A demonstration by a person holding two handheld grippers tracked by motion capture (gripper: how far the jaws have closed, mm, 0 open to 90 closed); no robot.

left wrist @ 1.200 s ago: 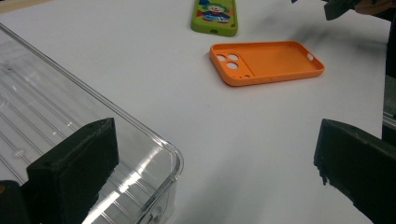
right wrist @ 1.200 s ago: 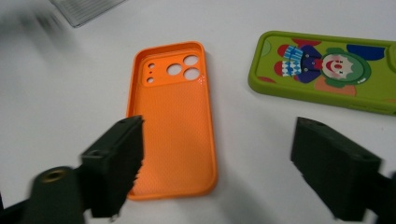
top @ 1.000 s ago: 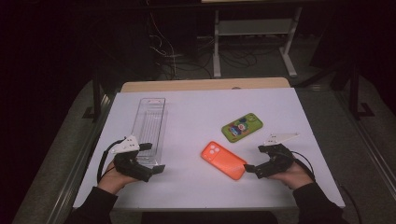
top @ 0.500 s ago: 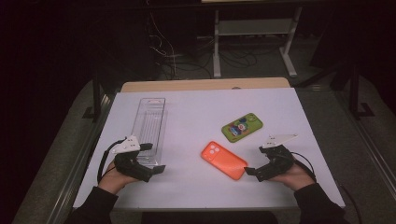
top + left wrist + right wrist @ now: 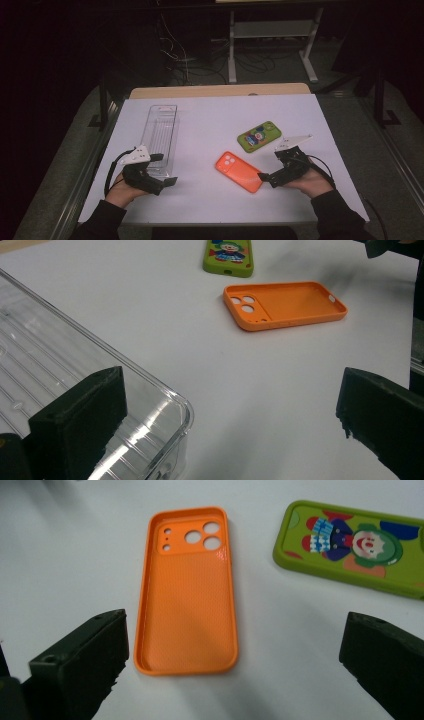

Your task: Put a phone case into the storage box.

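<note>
The orange phone case point(image 5: 239, 171) is seen lying hollow side up on the white table point(image 5: 210, 115), lower centre of the high view, with the right gripper point(image 5: 264, 176) held wide open at its near end and nothing grasped. The left gripper point(image 5: 167, 172) is likewise wide open and empty at the near end of the clear tray point(image 5: 161, 132), left of centre. No case is judged moved yet; the green case point(image 5: 258, 136) lies just beyond the orange one, and the grasp and transfer remain to be done
</note>
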